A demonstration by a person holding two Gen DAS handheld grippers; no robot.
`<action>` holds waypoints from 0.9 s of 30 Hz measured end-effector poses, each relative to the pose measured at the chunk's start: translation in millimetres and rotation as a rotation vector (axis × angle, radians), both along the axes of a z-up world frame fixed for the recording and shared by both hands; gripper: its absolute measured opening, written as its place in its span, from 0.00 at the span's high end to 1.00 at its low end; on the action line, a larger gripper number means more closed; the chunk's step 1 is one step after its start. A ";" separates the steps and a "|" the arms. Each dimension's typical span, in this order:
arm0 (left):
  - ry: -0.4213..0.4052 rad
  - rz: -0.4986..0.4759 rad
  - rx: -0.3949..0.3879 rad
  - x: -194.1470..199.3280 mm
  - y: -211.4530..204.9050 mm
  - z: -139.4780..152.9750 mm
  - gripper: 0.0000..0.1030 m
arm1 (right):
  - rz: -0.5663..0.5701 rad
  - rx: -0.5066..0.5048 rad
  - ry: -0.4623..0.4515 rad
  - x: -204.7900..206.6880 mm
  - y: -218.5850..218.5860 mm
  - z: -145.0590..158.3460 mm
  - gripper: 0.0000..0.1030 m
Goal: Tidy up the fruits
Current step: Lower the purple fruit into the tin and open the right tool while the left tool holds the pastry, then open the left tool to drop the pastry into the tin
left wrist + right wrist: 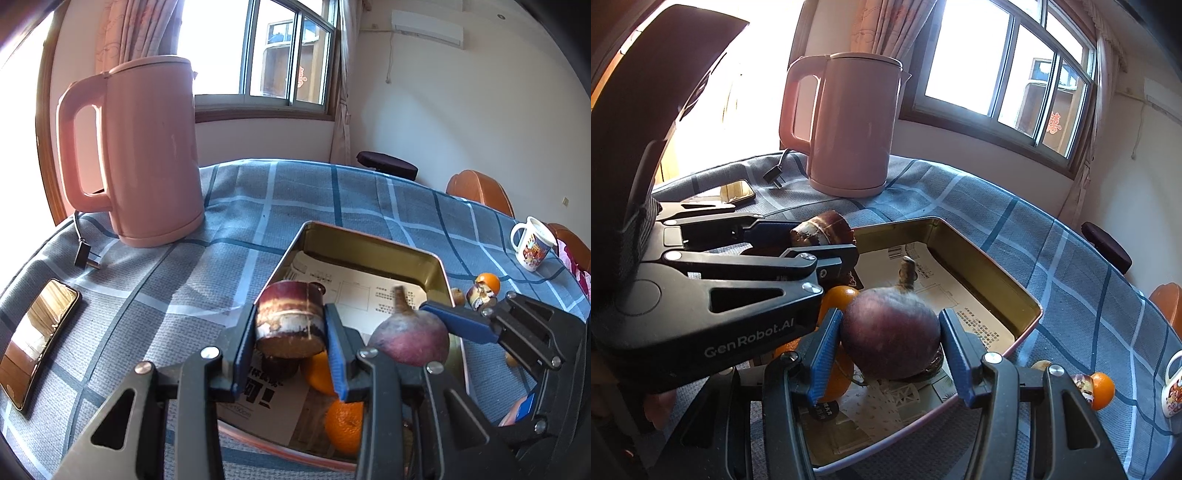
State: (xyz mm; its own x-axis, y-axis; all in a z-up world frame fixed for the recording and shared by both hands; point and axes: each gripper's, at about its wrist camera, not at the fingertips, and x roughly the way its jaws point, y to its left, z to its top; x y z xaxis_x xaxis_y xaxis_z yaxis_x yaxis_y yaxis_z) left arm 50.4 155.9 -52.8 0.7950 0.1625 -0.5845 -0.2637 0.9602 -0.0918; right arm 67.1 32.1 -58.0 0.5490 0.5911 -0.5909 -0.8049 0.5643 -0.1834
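My left gripper (pixel 290 328) is shut on a short brown-and-cream sugarcane piece (pixel 290 321) and holds it above the near left part of the gold metal tin (pixel 369 240). My right gripper (pixel 892 341) is shut on a round purple root with a stub stem (pixel 892 332), above the tin (pixel 982 273); it shows in the left wrist view too (pixel 408 338). Oranges (pixel 343 428) and a dark fruit (pixel 275 365) lie in the tin on printed paper. The left gripper (pixel 809 243) with the cane (pixel 822 230) shows at the tin's left edge.
A pink kettle (pixel 147 147) with its plug (pixel 86 258) stands at the back left, a phone (pixel 37 339) lies at the left. A printed mug (pixel 532 243), an orange (pixel 487 284) and small fruits (pixel 458 295) sit right of the tin. Chairs (pixel 476 188) ring the table.
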 end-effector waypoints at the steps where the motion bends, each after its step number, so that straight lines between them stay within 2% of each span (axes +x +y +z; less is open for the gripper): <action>1: 0.000 0.000 0.001 -0.1 0.4 -0.2 0.64 | -0.001 0.001 0.001 0.0 -0.1 0.0 0.45; 3: -0.003 -0.001 0.003 -0.6 0.3 0.0 0.61 | -0.004 0.001 0.001 0.2 -0.2 -0.1 0.43; 5: -0.013 -0.001 0.013 -2.1 -1.5 1.3 0.52 | -0.008 0.005 0.003 1.2 -1.4 0.2 0.38; 7: -0.025 0.020 0.039 -4.8 -3.7 3.2 0.25 | -0.008 0.014 0.008 2.3 -2.9 0.9 0.33; 10: -0.066 0.038 0.058 -12.0 -4.7 7.5 0.12 | -0.011 0.022 0.003 1.0 -3.6 2.0 0.29; 17: -0.183 0.066 0.005 -34.4 3.9 15.5 0.05 | -0.044 0.092 -0.020 -6.4 -30.5 13.5 0.29; 21: -0.191 0.055 -0.005 -36.4 0.0 16.8 0.05 | -0.116 0.161 -0.030 -3.5 -78.2 31.7 0.29; 24: -0.195 0.028 0.001 -37.0 -11.1 18.8 0.05 | -0.207 0.147 -0.029 6.1 -115.1 35.9 0.29; 27: -0.189 -0.008 0.007 -35.3 -24.1 18.9 0.05 | -0.288 0.130 0.027 18.8 -150.4 27.8 0.29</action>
